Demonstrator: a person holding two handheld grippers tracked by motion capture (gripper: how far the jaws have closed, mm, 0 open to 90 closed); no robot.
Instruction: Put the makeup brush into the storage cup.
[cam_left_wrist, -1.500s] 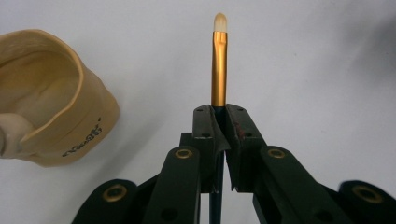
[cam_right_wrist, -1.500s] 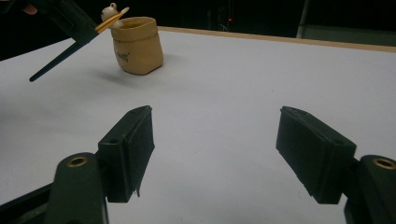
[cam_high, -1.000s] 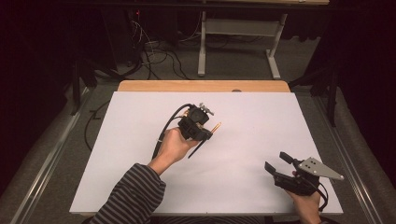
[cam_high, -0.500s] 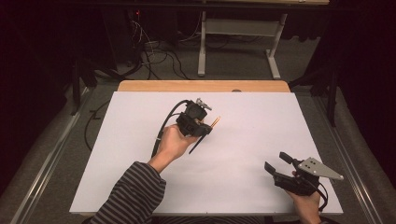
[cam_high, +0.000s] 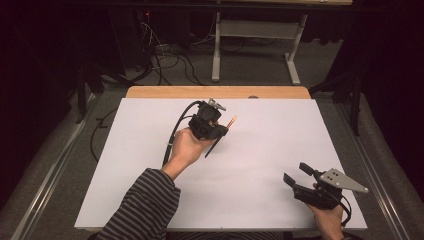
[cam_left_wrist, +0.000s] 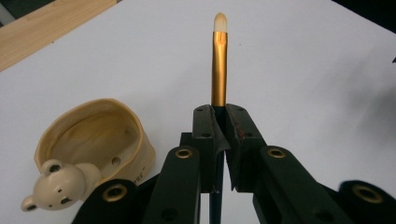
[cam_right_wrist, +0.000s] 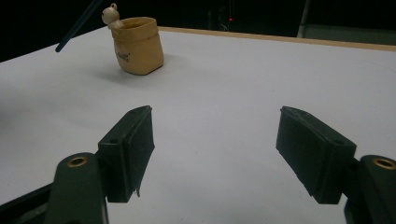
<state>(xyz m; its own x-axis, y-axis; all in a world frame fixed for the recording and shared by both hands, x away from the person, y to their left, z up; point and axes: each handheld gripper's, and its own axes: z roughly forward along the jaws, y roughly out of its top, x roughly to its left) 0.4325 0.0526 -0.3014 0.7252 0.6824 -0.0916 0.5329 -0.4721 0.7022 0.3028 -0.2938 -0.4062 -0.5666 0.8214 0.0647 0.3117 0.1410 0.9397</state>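
The thin brush with a gold metal ferrule and pale rounded tip (cam_left_wrist: 219, 60) sits pinched in the left gripper (cam_left_wrist: 219, 135), held above the white table sheet (cam_high: 260, 150) near its far middle. The left gripper view also catches a tan bear-headed soft cup (cam_left_wrist: 88, 149) just beside the jaws, which the high view hides behind the hand. The brush's dark handle is mostly cut off. The right gripper (cam_right_wrist: 215, 149) hangs spread wide near the right front corner.

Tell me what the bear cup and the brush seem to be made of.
Bear cup: looks like glazed ceramic, going by its cream, glossy, thick uneven rim; it could be resin.
Brush: the gold sleeve has a metallic sheen, so probably metal; the pale tip looks like soft bristle or foam; the handle is dark, material unclear.
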